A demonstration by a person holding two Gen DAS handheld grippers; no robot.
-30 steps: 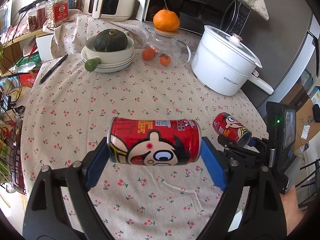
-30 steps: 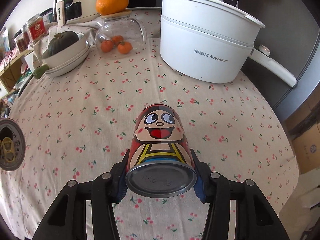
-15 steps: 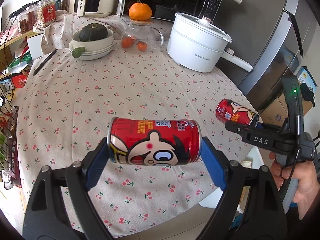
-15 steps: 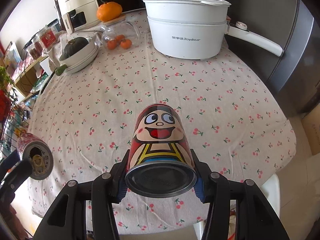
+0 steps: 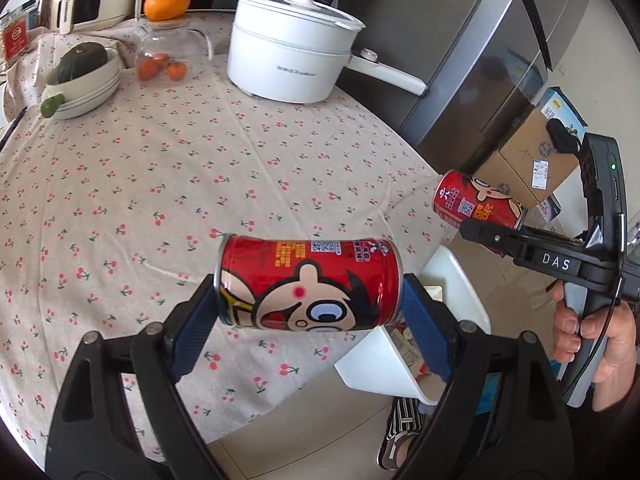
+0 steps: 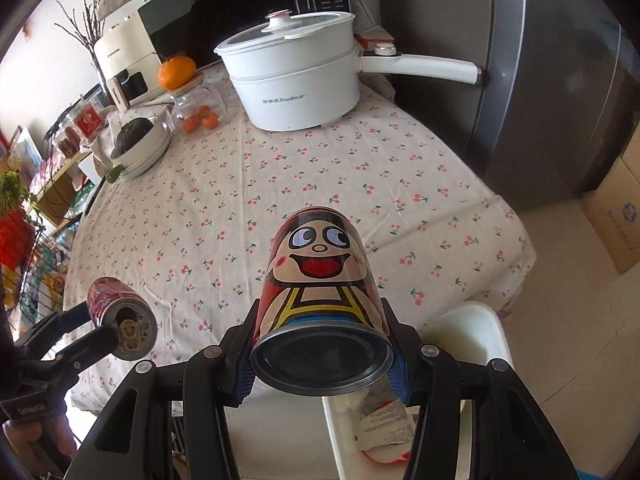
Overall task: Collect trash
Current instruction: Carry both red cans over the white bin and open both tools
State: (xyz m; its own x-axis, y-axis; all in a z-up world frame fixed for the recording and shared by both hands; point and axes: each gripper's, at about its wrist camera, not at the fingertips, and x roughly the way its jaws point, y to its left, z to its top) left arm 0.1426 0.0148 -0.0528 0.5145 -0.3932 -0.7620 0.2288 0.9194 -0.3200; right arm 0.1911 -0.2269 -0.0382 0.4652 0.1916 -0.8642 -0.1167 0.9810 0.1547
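The left gripper [image 5: 310, 300] is clamped on a red cartoon-printed drink can [image 5: 308, 284], held sideways with one blue pad on each end, in the air above the near edge of the cherry-print tablecloth [image 5: 200, 152]. Just below and to the right of its right finger sits a white trash bin [image 5: 452, 292] on the floor, with wrappers showing inside.

The right gripper [image 6: 320, 348] grips a second red cartoon can [image 6: 320, 280] by its sides — base toward the camera, printed face pointing away over the table edge. The same white bin [image 6: 476, 340] lies directly beneath and slightly right of these fingers, paper scraps visible in it. In the left wrist view this can [image 5: 480, 204] hangs off to the right, past the table rim, with the person's right hand [image 5: 596, 332] wrapped around the gripper's handle. In the right wrist view the left gripper's can [image 6: 124, 324] appears to the lower left, its opened top facing the lens.

Farther ahead on the cloth stand a white electric pot [image 5: 292, 60] with a lid and long handle, a glass jar with small oranges [image 5: 164, 56] topped by a larger orange [image 5: 166, 2], and — off to the left — stacked bowls holding a dark green squash [image 5: 80, 68]. Beyond them are a microwave [image 6: 224, 20] and a cream-coloured appliance [image 6: 128, 64].
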